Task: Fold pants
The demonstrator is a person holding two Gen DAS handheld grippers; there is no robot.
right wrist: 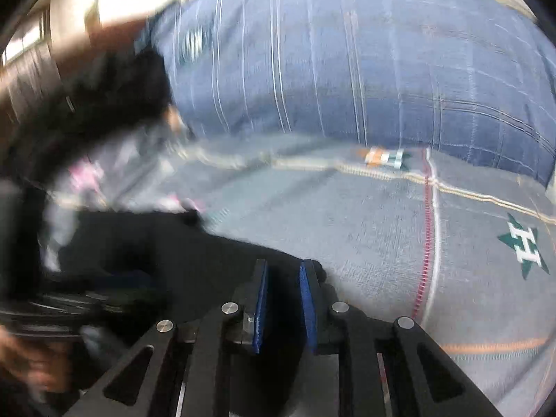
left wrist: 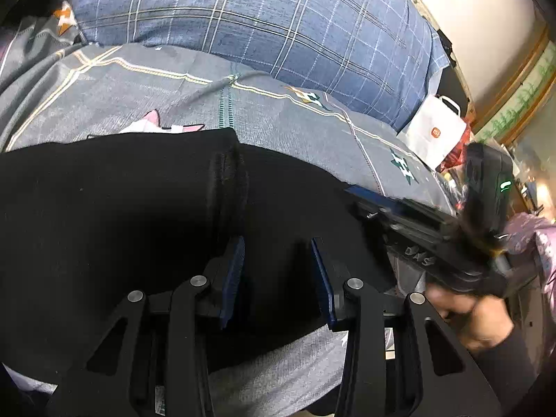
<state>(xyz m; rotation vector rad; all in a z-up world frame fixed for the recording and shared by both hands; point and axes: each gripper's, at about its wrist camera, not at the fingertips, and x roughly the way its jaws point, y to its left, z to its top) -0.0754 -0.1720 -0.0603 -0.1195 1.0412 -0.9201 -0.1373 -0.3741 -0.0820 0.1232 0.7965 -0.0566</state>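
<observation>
Black pants [left wrist: 121,215] lie spread on a grey bedsheet [left wrist: 285,118], with a ribbed band or cuff [left wrist: 227,177] near the middle. My left gripper [left wrist: 278,253] is open, its blue pads either side of the black cloth just above the pants' near edge. My right gripper shows from the side at the right of the left wrist view [left wrist: 399,215]. In the blurred right wrist view my right gripper [right wrist: 283,278] has its jaws partly open at the pants' [right wrist: 166,246] right edge, with black cloth between the pads; a firm grip cannot be told.
A big blue plaid pillow [left wrist: 278,17] lies behind the pants. A white paper bag [left wrist: 434,132] stands at the bed's right edge. Pink-and-white cloth [left wrist: 153,123] peeks out behind the pants. The person's hand [left wrist: 462,309] holds the right gripper.
</observation>
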